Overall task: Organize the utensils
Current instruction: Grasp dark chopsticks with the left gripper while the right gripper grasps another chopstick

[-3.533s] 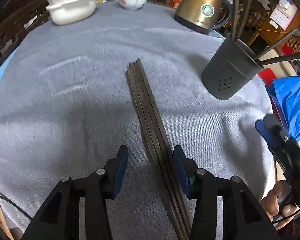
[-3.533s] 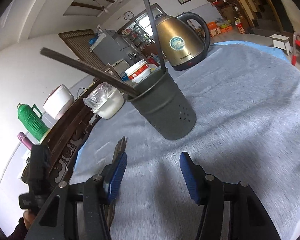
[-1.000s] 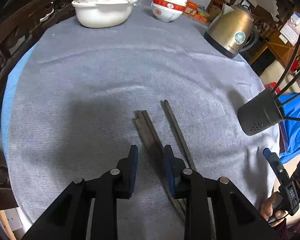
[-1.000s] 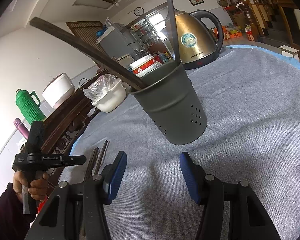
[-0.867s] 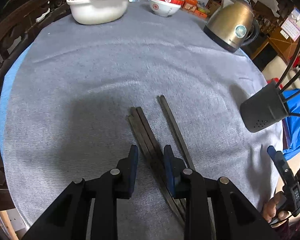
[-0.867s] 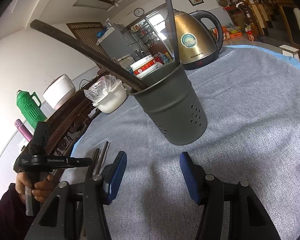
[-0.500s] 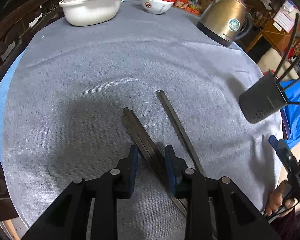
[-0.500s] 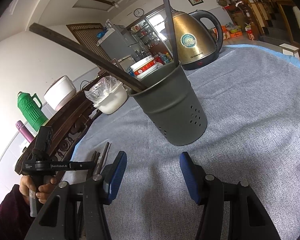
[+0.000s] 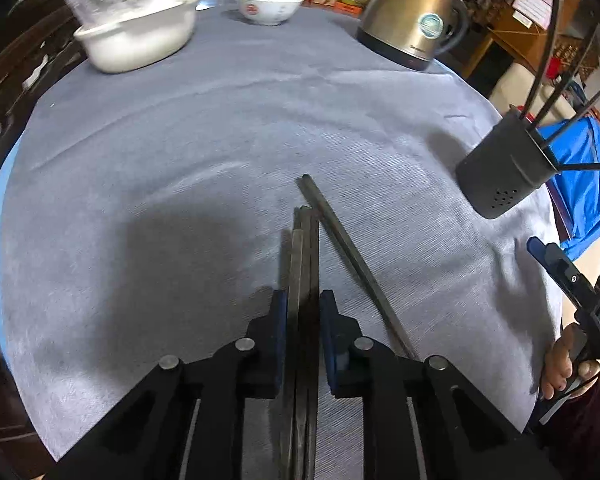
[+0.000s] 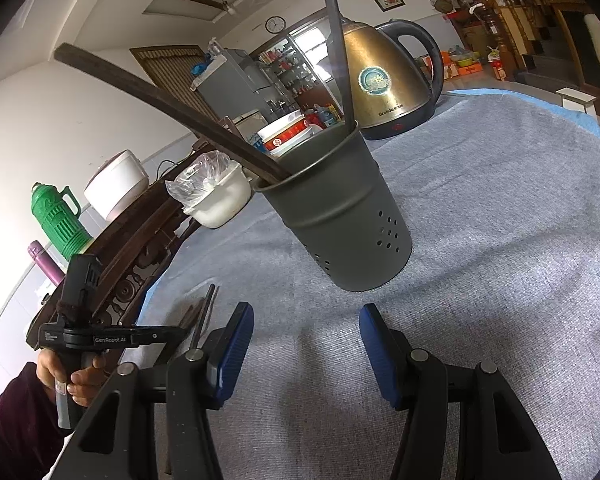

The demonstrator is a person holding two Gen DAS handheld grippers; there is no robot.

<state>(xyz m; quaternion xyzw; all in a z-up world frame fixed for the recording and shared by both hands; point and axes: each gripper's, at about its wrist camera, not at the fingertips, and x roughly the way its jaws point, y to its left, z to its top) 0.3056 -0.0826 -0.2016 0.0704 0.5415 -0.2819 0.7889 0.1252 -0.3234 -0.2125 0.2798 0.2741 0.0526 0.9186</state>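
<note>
Chopsticks [image 9: 305, 264] lengthwise between the clamped left hand-held gripper [image 9: 303, 320] pads, tips pointing away; right hand-held gripper [image 10: 306, 344] spread, empty.

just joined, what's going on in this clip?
A person is sorting chopsticks into a dark holder. The left gripper is shut on a bundle of chopsticks; one stray chopstick lies beside it on the grey cloth. The right gripper is open and empty, facing the holder, which already has several chopsticks in it.

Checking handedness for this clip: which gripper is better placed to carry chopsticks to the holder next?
Left. The left gripper is shut on the chopstick bundle. The right gripper is open and holds nothing, facing the holder.
</note>
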